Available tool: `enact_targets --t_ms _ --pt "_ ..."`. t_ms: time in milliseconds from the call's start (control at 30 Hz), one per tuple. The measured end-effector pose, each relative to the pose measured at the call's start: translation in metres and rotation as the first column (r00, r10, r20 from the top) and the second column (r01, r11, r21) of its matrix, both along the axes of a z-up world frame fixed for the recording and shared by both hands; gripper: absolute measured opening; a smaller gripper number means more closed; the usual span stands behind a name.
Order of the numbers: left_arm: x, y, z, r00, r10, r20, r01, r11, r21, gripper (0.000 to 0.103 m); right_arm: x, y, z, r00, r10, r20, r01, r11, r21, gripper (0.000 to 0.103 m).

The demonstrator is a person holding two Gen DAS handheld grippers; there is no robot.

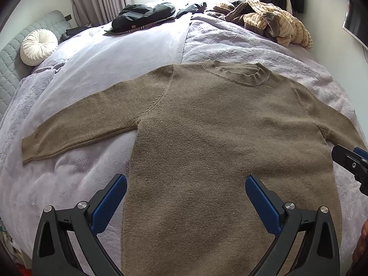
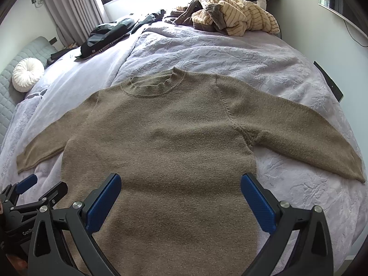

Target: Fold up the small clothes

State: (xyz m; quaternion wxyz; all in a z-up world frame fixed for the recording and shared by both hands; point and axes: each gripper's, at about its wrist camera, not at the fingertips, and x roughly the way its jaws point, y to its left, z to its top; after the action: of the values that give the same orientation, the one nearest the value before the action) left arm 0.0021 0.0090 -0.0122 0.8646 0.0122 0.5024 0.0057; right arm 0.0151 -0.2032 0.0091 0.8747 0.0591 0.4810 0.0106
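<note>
Left wrist view: a brown sweater (image 1: 207, 133) lies flat on a lavender bed (image 1: 92, 73), sleeves spread, collar away. The left tool (image 1: 186, 181) hangs above its hem, jaws wide apart, empty.

Right wrist view: the right tool (image 2: 181, 179) hovers likewise, released, over the sweater's lower body.

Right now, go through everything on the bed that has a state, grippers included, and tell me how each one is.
Brown sweater: spread flat, sleeves out, unfolded.
Left gripper: open, holding nothing, above the sweater's lower body.
Right gripper: open, holding nothing, above the sweater's lower body.
Striped garments: crumpled in a heap.
Dark clothes: lying loose, unfolded.
Round white cushion: propped against the headboard.
Curtains: drawn aside.
</note>
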Motion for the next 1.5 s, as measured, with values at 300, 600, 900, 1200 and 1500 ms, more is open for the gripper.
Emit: enact_targets --t_ms 300,600,900,1200,1500 --pt "0.004 -0.002 -0.004 1.000 -0.005 -0.012 0.005 1.000 -0.001 0.103 0.004 0.002 -0.004 1.000 0.005 -0.009 -0.005 1.000 -0.002 0.103" --pt "0.008 -0.004 -0.010 0.999 -0.021 -0.028 0.021 1.000 -0.004 0.103 0.008 0.004 -0.008 1.000 0.003 -0.015 -0.003 1.000 -0.021 0.103" --pt "0.015 0.001 -0.021 0.998 -0.011 -0.055 0.010 1.000 -0.012 0.103 0.013 0.010 -0.013 1.000 0.017 -0.017 -0.018 0.997 -0.071 0.103" --pt "0.023 0.004 -0.030 0.998 -0.023 -0.066 0.021 0.999 -0.033 0.103 0.023 0.015 -0.024 0.999 0.020 -0.044 -0.023 0.997 -0.078 0.103" --pt "0.036 0.029 -0.040 0.998 -0.006 -0.068 -0.001 0.995 -0.103 0.103 0.030 0.020 -0.034 0.998 0.016 -0.068 -0.021 0.997 -0.071 0.103"
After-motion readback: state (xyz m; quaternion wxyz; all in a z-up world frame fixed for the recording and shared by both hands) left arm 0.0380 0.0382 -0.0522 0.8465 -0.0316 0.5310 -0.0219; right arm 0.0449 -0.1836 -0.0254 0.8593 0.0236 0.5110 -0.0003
